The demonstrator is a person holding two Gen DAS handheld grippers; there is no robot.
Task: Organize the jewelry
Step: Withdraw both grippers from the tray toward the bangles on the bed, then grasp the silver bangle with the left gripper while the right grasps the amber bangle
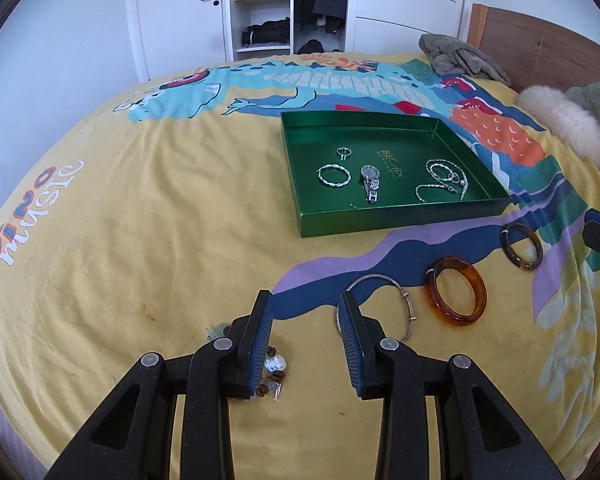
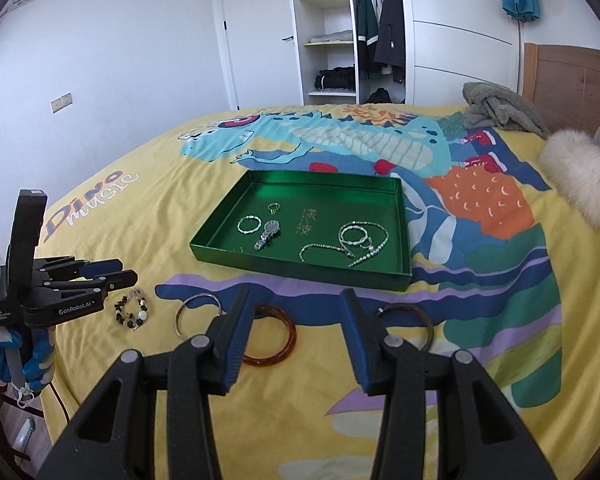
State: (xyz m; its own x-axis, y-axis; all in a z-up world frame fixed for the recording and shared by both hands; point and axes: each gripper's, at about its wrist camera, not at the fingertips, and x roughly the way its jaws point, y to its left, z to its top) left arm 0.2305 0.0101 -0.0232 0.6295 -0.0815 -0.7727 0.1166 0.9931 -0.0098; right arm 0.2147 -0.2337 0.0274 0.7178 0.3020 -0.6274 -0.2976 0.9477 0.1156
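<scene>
A green tray point(image 1: 400, 222) sits on the yellow bed cover point(image 1: 140, 220), up at 12 o'clock from both grippers. Inside the tray lie a small ring point(image 1: 343, 153), a twisted silver bracelet point(image 1: 333, 176), a watch point(image 1: 370, 182) and a tangle of silver chains point(image 1: 444, 180). The ring is at the far left of the tray, the bracelet just in front of it, the watch in the middle and the chains on the right side.

4 pieces are on the cover outside the tray, in a row along its near side. The thin silver bangle point(image 1: 396, 300) is partly behind the left gripper's right finger. The amber bangle point(image 1: 456, 290) lies just beside it at 1 o'clock from the left gripper point(image 1: 306, 306). The dark bangle point(image 1: 521, 245) is farther right, at 2 o'clock, apart from the amber one. The bead bracelet point(image 1: 274, 368) lies right beside the left gripper's left finger, low down near its base.

The left gripper is spread wide and has nothing between its fingers.

The right gripper point(image 2: 296, 306) is spread wide too, with nothing in it. In its view the amber bangle point(image 2: 270, 336) is partly behind its left finger and the dark bangle point(image 2: 414, 320) is partly behind its right finger. The left gripper point(image 2: 116, 274) shows at 9 o'clock, with the bead bracelet point(image 2: 132, 312) just under its tips.
</scene>
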